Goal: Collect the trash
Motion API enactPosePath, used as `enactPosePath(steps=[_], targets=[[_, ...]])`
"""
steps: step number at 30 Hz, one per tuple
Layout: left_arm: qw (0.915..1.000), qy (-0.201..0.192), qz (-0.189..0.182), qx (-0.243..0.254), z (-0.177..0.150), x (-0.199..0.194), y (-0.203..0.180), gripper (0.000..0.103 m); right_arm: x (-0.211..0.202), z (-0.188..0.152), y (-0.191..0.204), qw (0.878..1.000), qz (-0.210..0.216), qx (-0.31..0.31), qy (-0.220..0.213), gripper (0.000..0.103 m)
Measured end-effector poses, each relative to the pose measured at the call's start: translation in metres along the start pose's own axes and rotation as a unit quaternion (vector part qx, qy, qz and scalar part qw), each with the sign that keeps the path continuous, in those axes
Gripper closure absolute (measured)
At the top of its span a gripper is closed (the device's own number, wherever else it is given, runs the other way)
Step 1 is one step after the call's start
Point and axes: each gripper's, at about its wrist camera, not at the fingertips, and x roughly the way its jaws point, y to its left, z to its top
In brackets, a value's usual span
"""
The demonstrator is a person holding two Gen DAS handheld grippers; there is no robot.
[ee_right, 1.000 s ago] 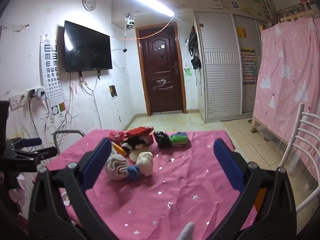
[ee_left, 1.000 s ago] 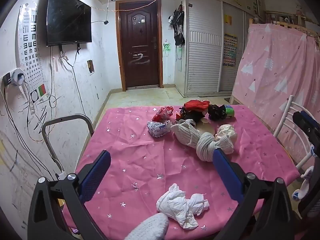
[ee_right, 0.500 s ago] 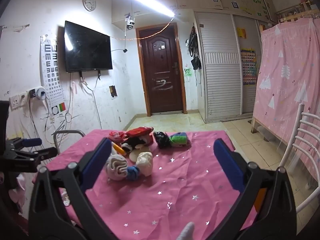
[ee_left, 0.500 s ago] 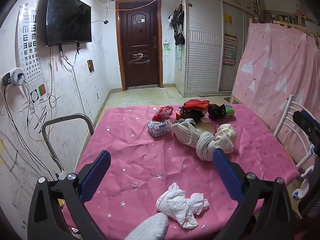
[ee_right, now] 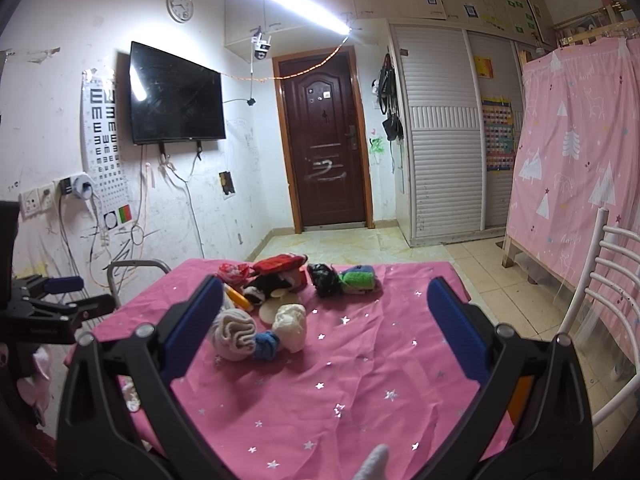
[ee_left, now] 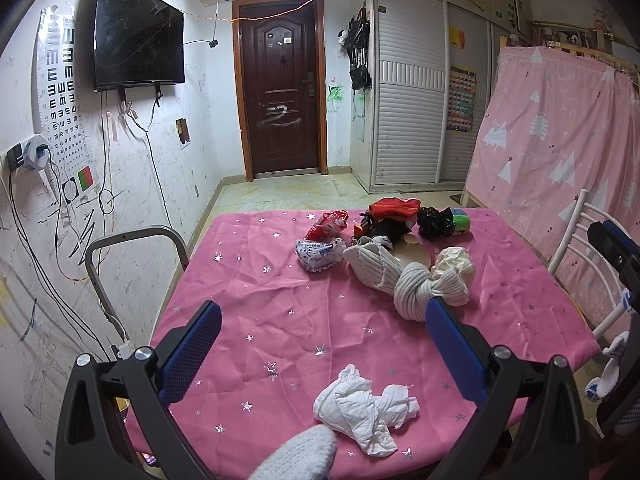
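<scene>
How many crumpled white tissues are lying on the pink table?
1 that I can tell: the crumpled white tissue lies near the front edge, between the open left gripper's fingers. Others may hide in the far pile.

Open pink tablecloth point(ee_left: 256, 320) ahead — knotted socks point(ee_left: 412, 280) beyond

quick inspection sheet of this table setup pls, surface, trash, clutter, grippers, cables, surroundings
surface: table under a pink star-print cloth, wrinkled.
job's things: crumpled white tissue near the front edge; red wrapper, blue-and-white wrapper, black bag at the far end.
clutter: rolled socks, red cloth, green roll.
grippers: left gripper and right gripper, jaws wide apart, empty, above the cloth.
cables: loose wires down the left wall.
surroundings: TV, door, white chair.
</scene>
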Motion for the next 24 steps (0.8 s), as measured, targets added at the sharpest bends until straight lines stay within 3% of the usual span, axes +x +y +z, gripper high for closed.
enactPosePath(steps=[24], targets=[[1.0000,0.002,-0.001,0.001,0.0023,-0.0019,0.0006,0.009,-0.0009,-0.0009,-0.0008,1.000,0.000,0.000,-0.002,0.005]])
